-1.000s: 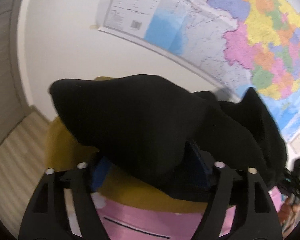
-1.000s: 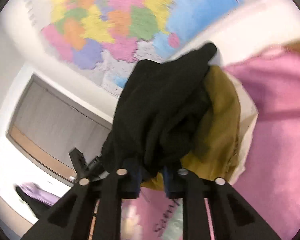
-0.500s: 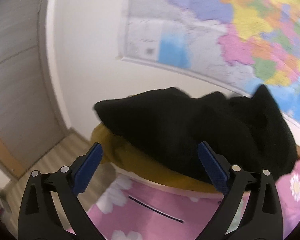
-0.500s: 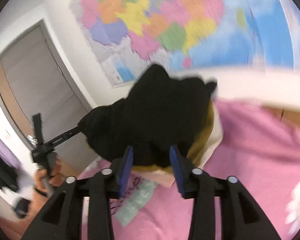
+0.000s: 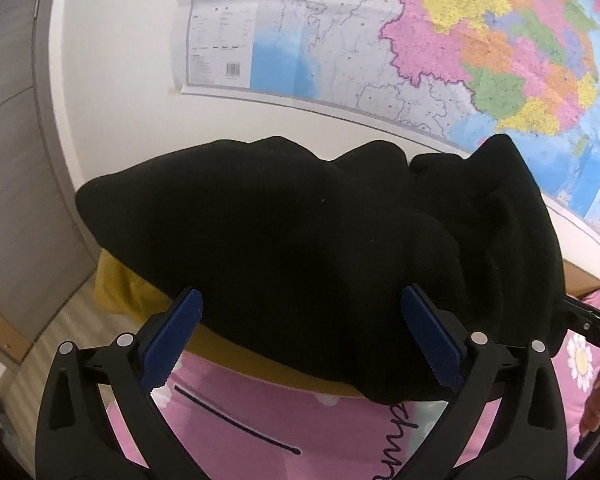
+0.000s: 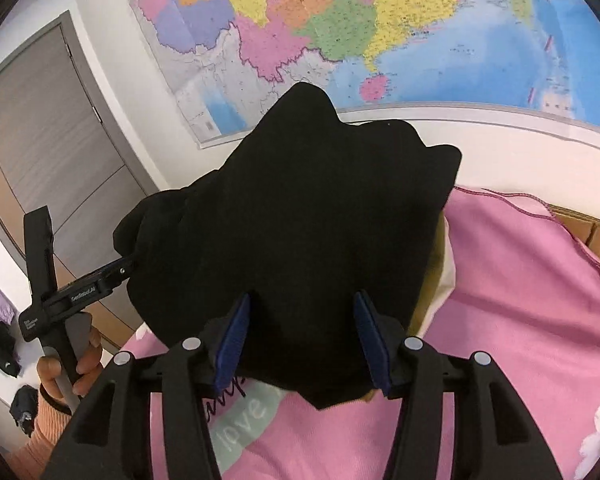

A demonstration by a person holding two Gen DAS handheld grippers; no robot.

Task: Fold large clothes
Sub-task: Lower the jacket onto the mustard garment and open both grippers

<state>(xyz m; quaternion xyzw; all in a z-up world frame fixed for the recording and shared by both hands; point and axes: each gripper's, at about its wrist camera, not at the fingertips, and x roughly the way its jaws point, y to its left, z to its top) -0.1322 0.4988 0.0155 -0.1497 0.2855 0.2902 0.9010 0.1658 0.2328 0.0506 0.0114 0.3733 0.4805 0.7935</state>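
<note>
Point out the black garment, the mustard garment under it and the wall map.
black garment (image 5: pixel 300 248), left wrist view, middle of its top.
mustard garment (image 5: pixel 120 288), left wrist view, exposed left edge.
wall map (image 6: pixel 380 20), right wrist view, coloured area.

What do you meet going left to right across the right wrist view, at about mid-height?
Grey door → left gripper held in a hand → black garment on the stack → pink bedding.
</note>
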